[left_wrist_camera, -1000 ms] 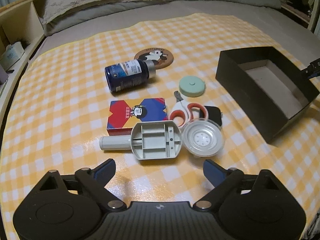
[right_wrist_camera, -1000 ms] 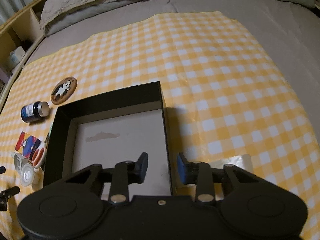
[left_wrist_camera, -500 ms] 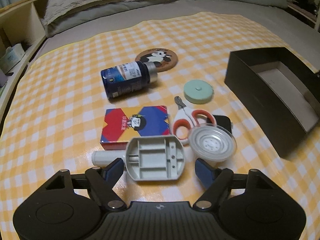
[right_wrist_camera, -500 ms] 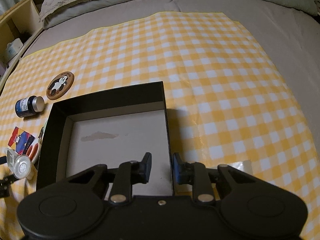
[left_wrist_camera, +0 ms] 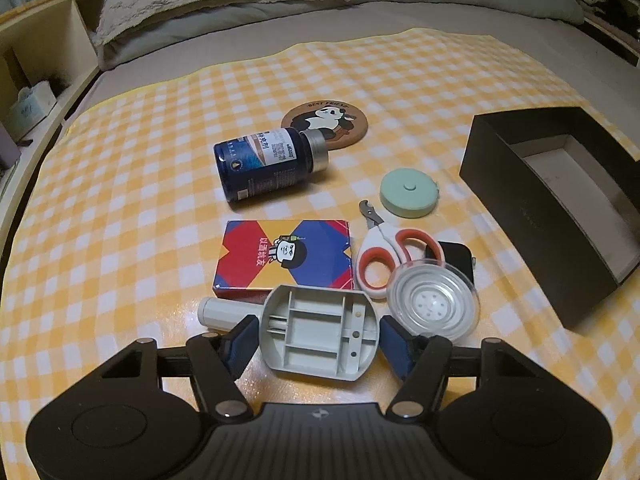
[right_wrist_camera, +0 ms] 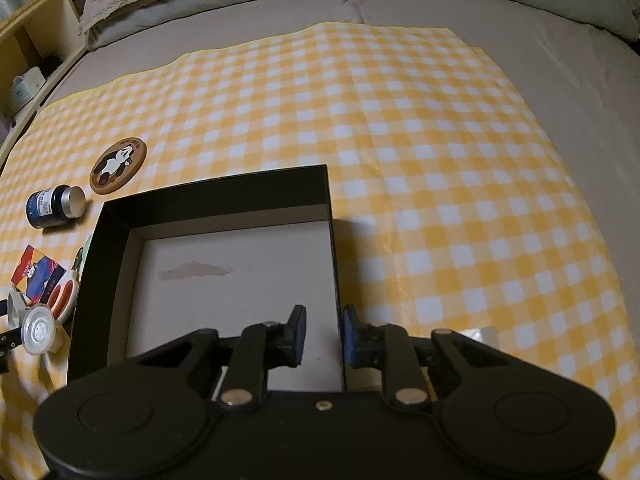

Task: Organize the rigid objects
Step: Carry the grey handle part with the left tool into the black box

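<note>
Jaws of the left gripper (left_wrist_camera: 318,338) are closing around the grey tool (left_wrist_camera: 318,332) near the card box (left_wrist_camera: 284,258), not yet pressing; it is looking stiff, light and slippery, so gripping its 2 flat sides seems best. The right gripper (right_wrist_camera: 323,334) is closing on the box (right_wrist_camera: 334,264) wall, still not clamped. I am counting 1 bottle (left_wrist_camera: 268,168), 1 coaster (left_wrist_camera: 324,122), 1 clipper (left_wrist_camera: 386,248).
</note>
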Demonstrator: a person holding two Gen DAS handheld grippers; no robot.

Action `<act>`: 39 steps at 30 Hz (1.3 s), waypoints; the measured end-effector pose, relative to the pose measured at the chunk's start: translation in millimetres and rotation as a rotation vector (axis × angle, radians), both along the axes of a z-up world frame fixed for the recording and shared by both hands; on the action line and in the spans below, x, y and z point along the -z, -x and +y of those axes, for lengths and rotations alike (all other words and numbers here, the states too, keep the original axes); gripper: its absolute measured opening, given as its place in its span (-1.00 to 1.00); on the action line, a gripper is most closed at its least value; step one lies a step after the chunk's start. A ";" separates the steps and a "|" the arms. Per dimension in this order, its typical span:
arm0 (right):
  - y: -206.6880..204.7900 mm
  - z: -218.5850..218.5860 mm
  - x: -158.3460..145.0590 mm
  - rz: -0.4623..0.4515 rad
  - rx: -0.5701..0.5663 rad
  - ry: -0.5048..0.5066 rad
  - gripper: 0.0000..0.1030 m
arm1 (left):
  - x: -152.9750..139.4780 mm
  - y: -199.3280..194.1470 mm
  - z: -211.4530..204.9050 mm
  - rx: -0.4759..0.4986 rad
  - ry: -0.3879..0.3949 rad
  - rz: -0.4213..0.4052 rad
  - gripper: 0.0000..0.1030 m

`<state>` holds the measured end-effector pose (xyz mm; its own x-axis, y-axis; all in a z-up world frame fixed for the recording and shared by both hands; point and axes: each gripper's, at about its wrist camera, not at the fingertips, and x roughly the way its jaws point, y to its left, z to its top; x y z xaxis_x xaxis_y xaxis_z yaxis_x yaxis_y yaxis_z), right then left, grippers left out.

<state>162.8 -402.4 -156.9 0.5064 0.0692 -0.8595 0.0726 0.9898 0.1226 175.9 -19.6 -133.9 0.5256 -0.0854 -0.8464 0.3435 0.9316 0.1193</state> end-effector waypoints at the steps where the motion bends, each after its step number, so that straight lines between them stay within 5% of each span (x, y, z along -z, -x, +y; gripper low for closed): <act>1: -0.1 -1.7 0.1 0.004 0.010 0.002 -0.82 | -0.6 0.4 1.1 -0.003 0.006 0.003 0.28; 2: -0.1 -3.8 -0.1 0.009 0.023 0.007 -0.93 | -1.3 0.5 2.9 -0.009 0.012 0.006 0.28; 17: 9.2 0.5 -4.6 -0.036 0.005 0.035 -0.94 | -50.6 1.9 8.9 -0.163 0.217 -0.022 0.28; 25: 13.4 -3.2 -5.9 -0.017 -0.024 0.024 -0.94 | -82.7 3.5 -43.1 -0.107 0.385 -0.048 0.28; 39: 29.2 -3.4 -0.8 0.025 -0.114 0.035 -0.90 | -85.7 -7.5 -147.8 -0.067 0.518 0.010 0.28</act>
